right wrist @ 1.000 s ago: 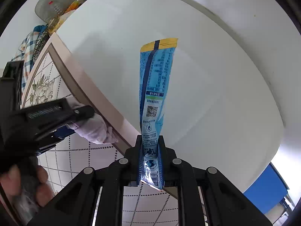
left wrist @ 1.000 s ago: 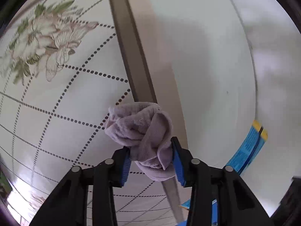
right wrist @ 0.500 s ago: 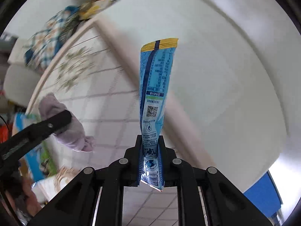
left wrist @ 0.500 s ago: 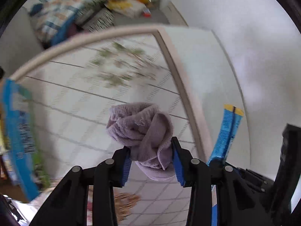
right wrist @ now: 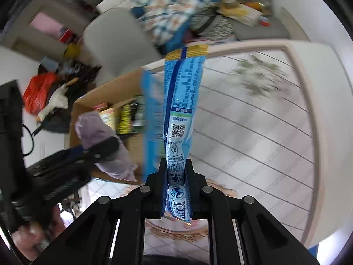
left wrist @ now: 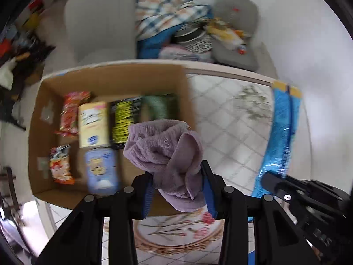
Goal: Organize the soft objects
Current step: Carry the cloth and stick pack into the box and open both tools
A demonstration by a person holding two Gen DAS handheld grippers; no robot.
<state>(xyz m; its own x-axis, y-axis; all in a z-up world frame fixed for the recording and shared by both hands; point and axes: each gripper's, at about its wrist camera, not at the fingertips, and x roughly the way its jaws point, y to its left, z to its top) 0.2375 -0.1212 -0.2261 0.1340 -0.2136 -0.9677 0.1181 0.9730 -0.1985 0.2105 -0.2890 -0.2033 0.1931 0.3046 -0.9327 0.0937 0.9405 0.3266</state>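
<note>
The left gripper (left wrist: 177, 190) is clenched on a crumpled lilac terry cloth (left wrist: 167, 152), whose bunched folds rise out from between the blue pads (left wrist: 207, 194) while a loose end hangs below them. Beyond and to the left of this gripper sits an open brown cardboard box (left wrist: 110, 77) on a white tiled table with dotted grid lines and a faded flower print (left wrist: 231, 132); the cloth hangs over the box's near right part. Inside the box lie several flat packets: a red-orange snack bag (left wrist: 71, 112), a cream-yellow pack (left wrist: 93, 123), a black pack with yellow lettering (left wrist: 123, 121), a green pack (left wrist: 160, 108), a pale blue pouch (left wrist: 100, 167) and a small red-and-white bag (left wrist: 59, 165). To the right of the left gripper, the right gripper (right wrist: 177, 183) grasps the lower end of a long light-blue plastic sachet with a yellow top band (right wrist: 183, 101), which stands up from between its jaws; in the right wrist view the sachet reaches over the box's right edge. Past the table's far rim stand a grey upholstered chair (left wrist: 99, 19) and a heap of checked fabric (left wrist: 163, 13). Much of the background is blurred.
</note>
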